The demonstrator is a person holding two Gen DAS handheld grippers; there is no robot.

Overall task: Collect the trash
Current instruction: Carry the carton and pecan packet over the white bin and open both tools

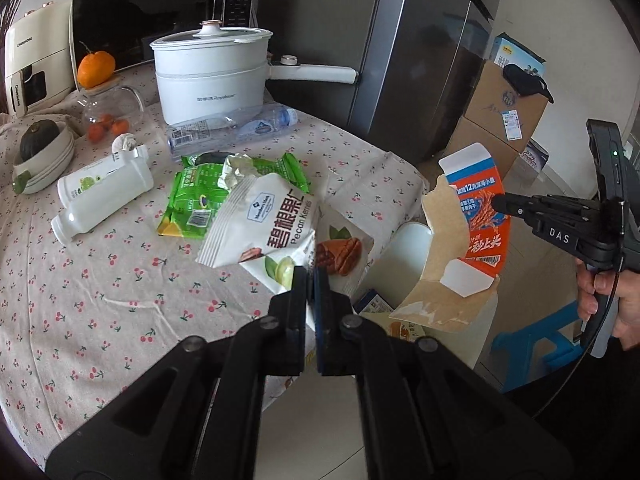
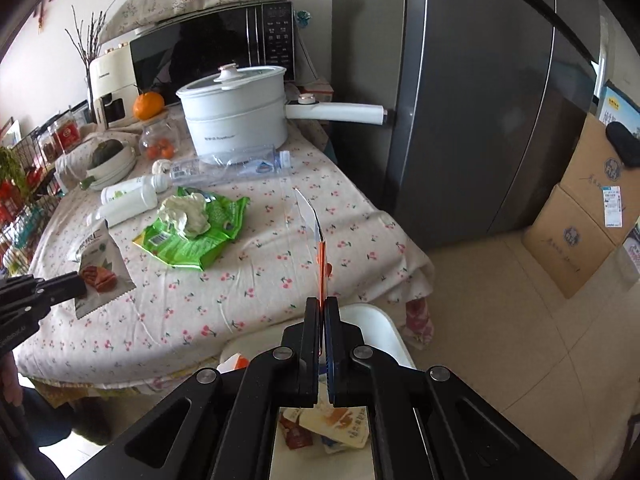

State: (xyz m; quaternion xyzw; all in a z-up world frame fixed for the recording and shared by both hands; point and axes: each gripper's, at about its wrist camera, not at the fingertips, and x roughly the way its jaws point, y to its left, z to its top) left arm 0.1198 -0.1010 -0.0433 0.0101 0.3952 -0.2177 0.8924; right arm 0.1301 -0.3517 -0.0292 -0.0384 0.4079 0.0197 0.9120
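My left gripper (image 1: 311, 276) is shut on a white pecan-kernel bag (image 1: 260, 224), held above the table edge; it also shows in the right wrist view (image 2: 100, 268). My right gripper (image 2: 323, 308) is shut on an opened orange-and-white carton (image 1: 468, 232), seen edge-on in its own view (image 2: 320, 248), above a white trash bin (image 2: 384, 332) that holds several wrappers. A green snack bag (image 2: 192, 236) with crumpled white paper (image 2: 186, 214), two white bottles (image 1: 104, 192) and a flattened clear water bottle (image 1: 232, 128) lie on the tablecloth.
A white electric pot (image 1: 208, 76) with a long handle, a microwave (image 1: 160, 12), a glass jar (image 1: 108, 114) with an orange (image 1: 96, 68) on it, and a bowl with a squash (image 1: 40, 152) stand at the back. A grey fridge (image 2: 480, 100) and cardboard boxes (image 2: 580, 220) are to the right.
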